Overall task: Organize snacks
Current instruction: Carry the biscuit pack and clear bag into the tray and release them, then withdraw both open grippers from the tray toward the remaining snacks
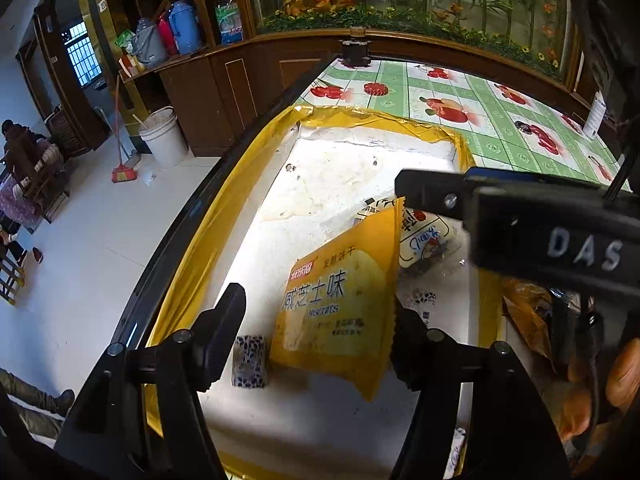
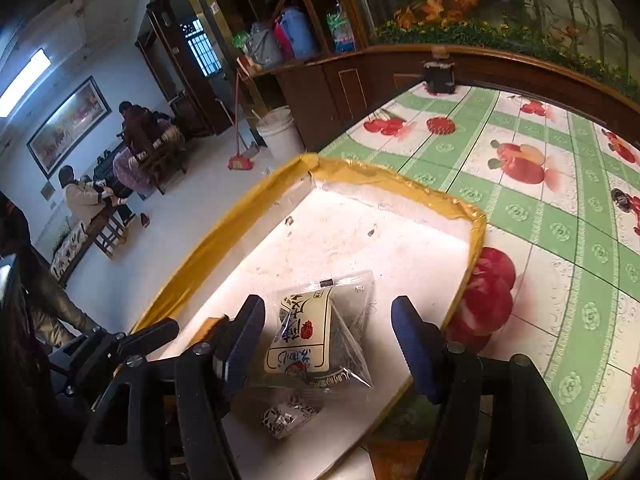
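- Table (image 2: 532,216): carries my shallow white tray (image 1: 340,176) with yellow-taped rim.
- Tray contents: yellow biscuit packet (image 1: 336,304), clear packet (image 2: 316,336) with a cream label, and a small spotted sachet (image 1: 250,362).
- Yellow biscuit packet: lies between the fingers of my left tool (image 1: 316,344), long axis running away from me, far end tilted up.
- Left tool: fingers apart.
- My right tool (image 2: 328,344): fingers apart, straddling the clear packet.

A white bucket (image 2: 280,130) stood on the floor beside a red broom (image 2: 239,160). Blue and red flasks (image 1: 178,28) sat on the wooden cabinet (image 1: 216,92), and people (image 2: 140,136) sat by the far wall.
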The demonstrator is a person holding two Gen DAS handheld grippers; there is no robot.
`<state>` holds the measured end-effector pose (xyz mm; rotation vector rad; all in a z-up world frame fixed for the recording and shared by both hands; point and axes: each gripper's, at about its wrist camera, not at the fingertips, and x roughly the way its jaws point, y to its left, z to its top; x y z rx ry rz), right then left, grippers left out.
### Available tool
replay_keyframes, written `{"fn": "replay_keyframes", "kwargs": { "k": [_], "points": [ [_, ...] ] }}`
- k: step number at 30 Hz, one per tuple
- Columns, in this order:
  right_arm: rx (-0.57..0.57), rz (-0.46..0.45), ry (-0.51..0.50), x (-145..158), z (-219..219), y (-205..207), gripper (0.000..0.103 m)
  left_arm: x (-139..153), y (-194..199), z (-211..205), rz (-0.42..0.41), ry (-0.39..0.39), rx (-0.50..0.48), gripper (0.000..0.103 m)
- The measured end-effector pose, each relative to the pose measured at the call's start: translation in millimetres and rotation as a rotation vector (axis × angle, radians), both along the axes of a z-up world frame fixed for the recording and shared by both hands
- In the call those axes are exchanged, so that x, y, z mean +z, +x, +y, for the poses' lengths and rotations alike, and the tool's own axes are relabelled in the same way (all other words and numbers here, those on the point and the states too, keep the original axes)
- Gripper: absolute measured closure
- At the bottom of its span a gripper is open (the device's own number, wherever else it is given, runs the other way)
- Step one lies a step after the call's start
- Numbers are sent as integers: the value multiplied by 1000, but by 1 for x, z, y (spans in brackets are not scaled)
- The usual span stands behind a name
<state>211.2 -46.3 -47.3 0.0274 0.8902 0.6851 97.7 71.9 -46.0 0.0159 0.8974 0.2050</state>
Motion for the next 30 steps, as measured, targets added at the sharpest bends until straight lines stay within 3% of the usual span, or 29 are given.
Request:
{"fn": "replay_keyframes", "kwargs": {
  "k": [10, 13, 30],
  "points": [
    [38, -42, -5, 35, -27, -28, 21, 22, -34, -14, -13, -7, -30, 38],
    [58, -66, -52, 43, -34, -42, 19, 31, -48, -19, -28, 1, -31, 30],
    [231, -60, -244, 44, -67, -122, 16, 53, -103, -35, -64, -25, -77, 29]
  ]
}}
